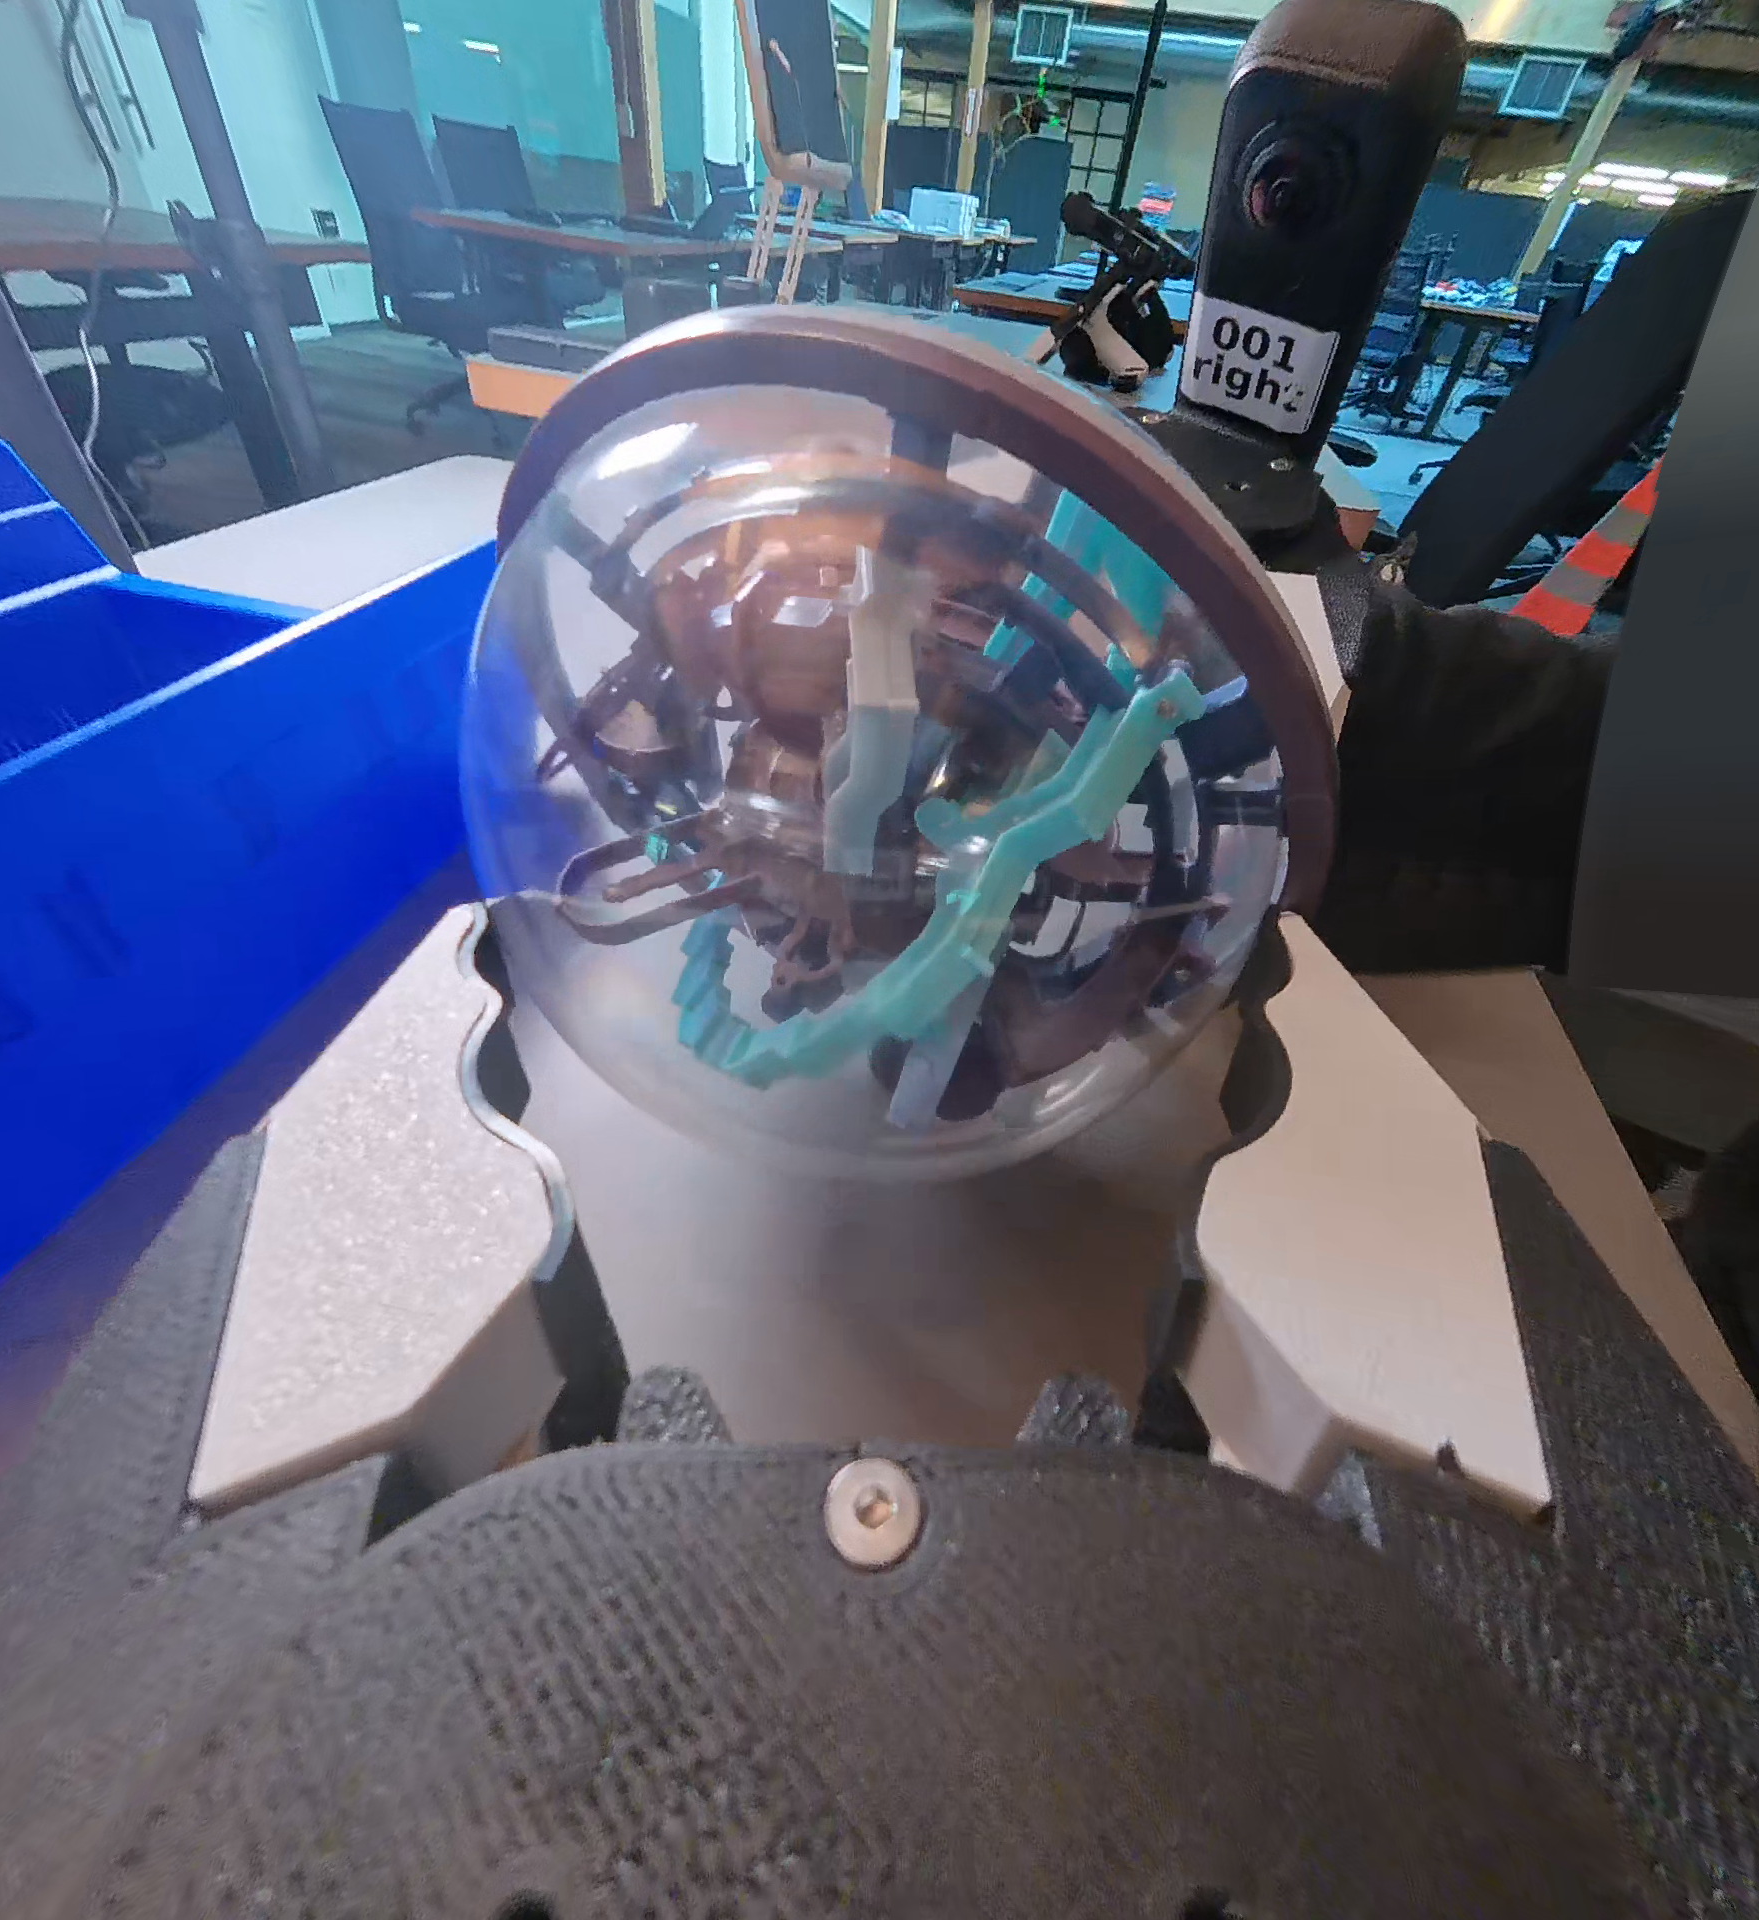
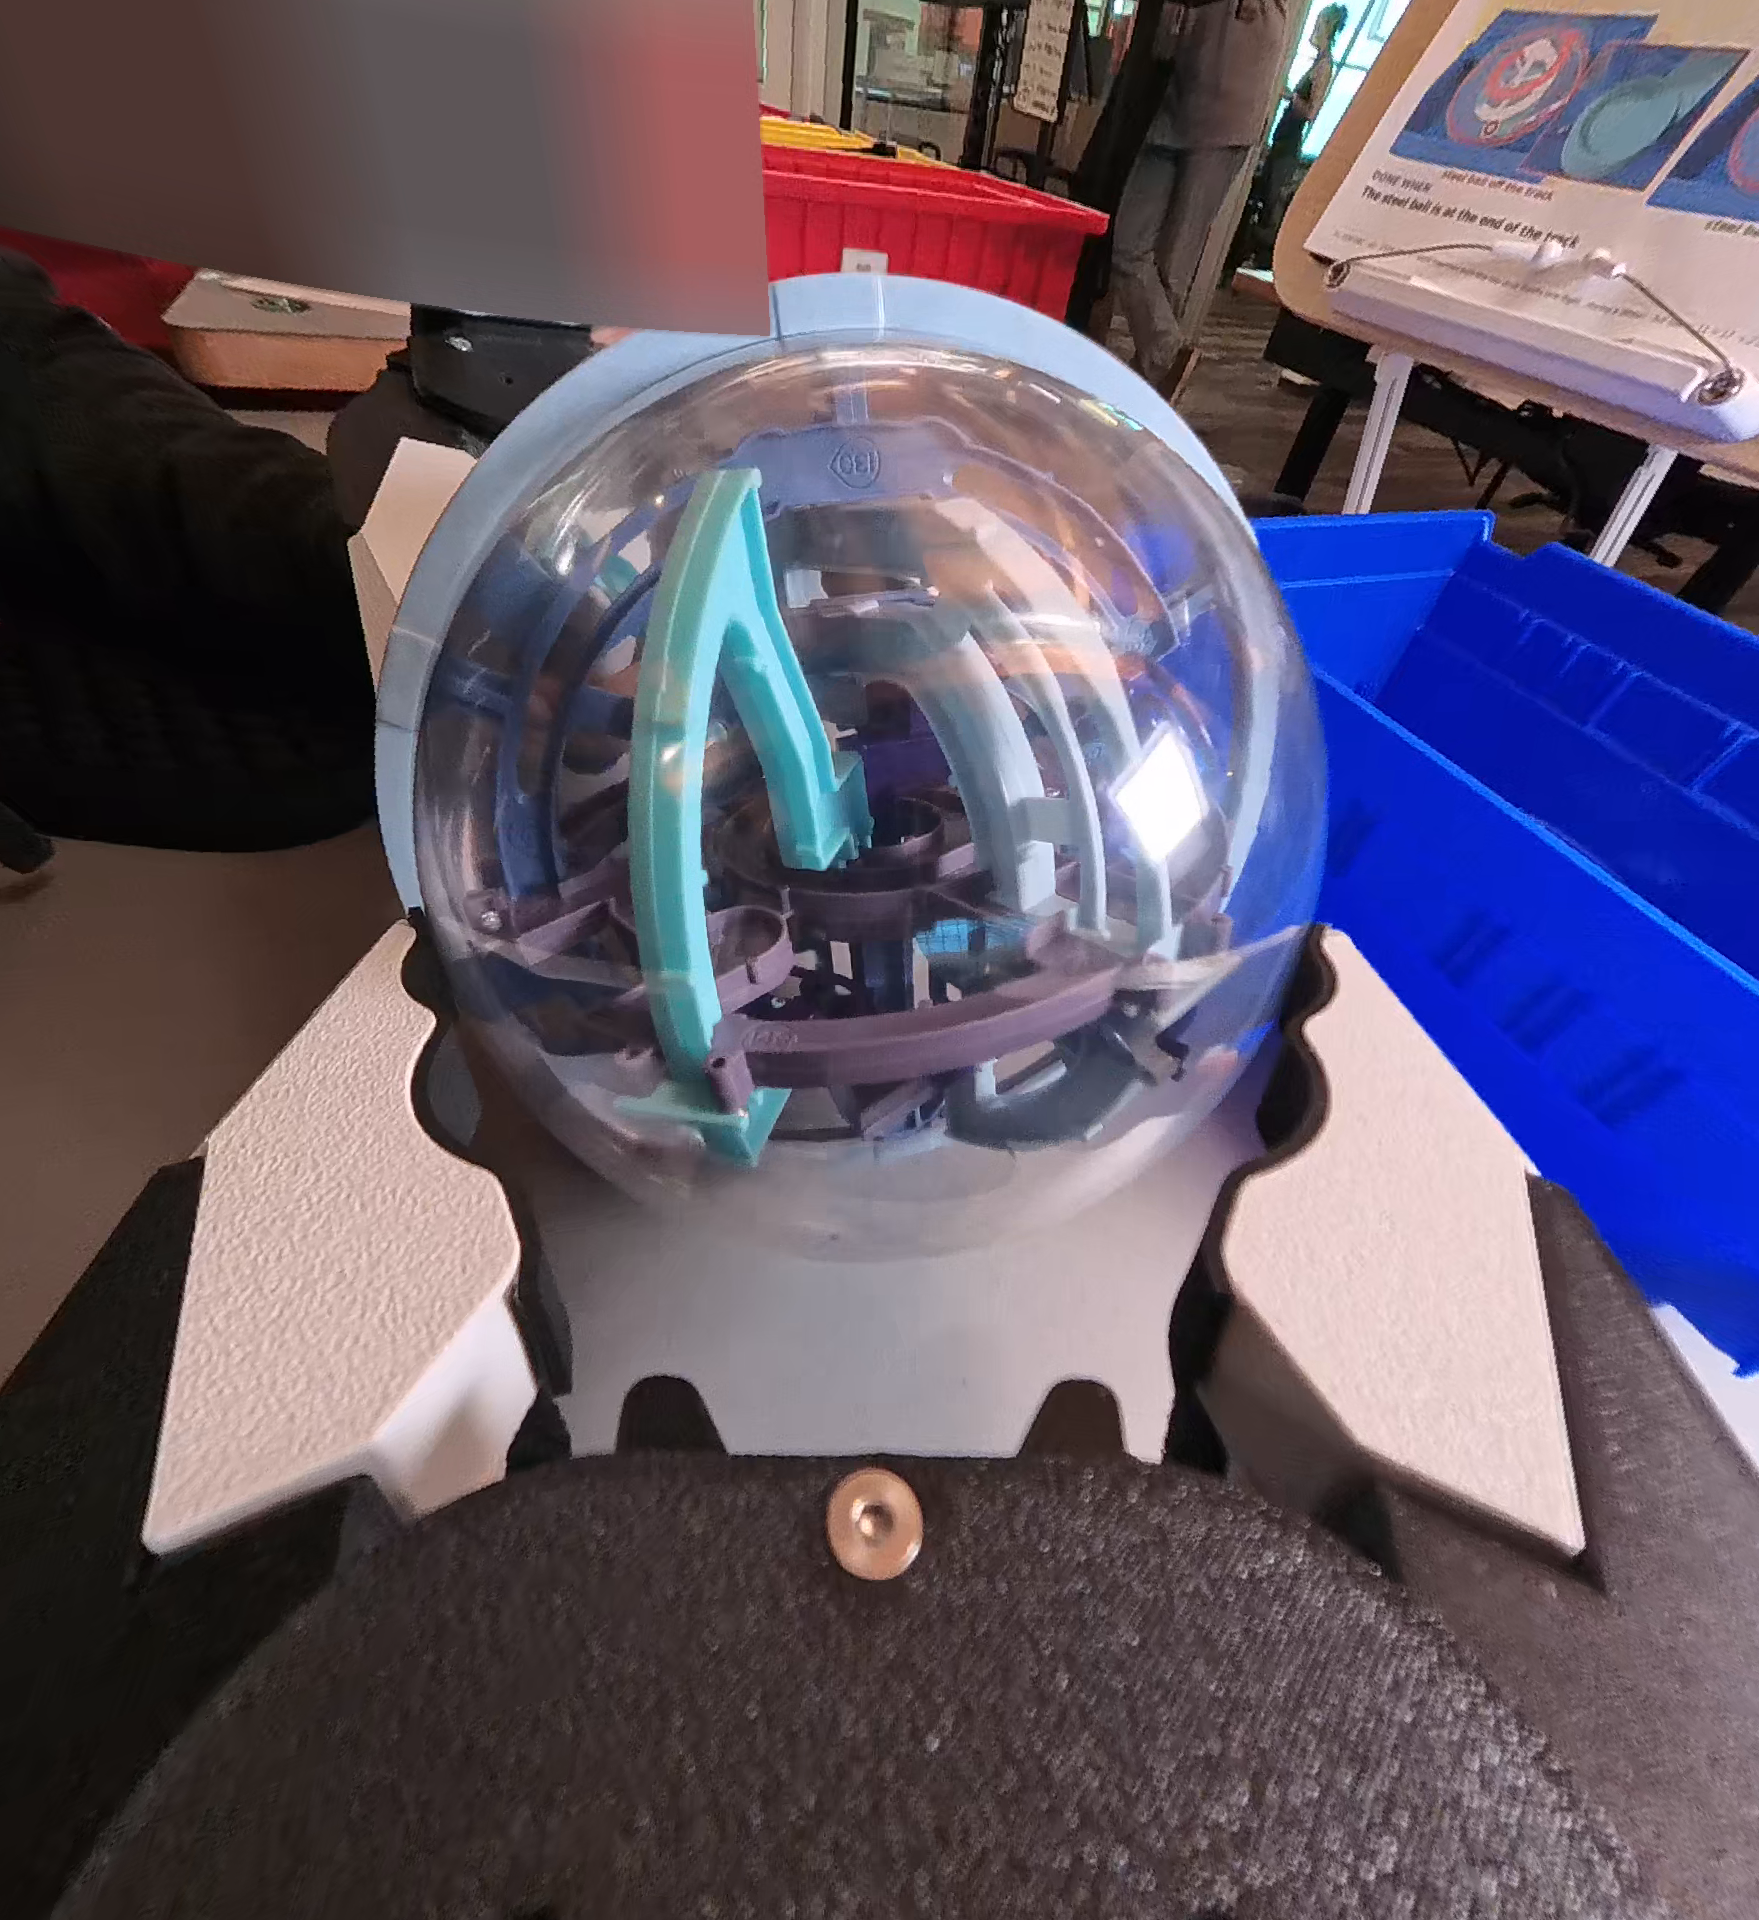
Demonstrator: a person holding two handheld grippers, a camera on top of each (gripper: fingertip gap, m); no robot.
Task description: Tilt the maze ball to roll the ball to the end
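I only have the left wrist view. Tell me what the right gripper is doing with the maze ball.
Observer: The right gripper has the maze ball cradled between its two white fingers, clear dome facing its camera.
Operator: Report the equator ring's colour from that side.
Observer: In the right wrist view the ring reads pale blue and arcs over the top and left of the dome.
Operator: Find the steel ball.
Observer: I cannot pick it out for certain; a teal arched track stands upright in the foreground there.
Operator: Say what lies beyond the sphere.
Observer: A blue bin to its right, and a red bin farther back.
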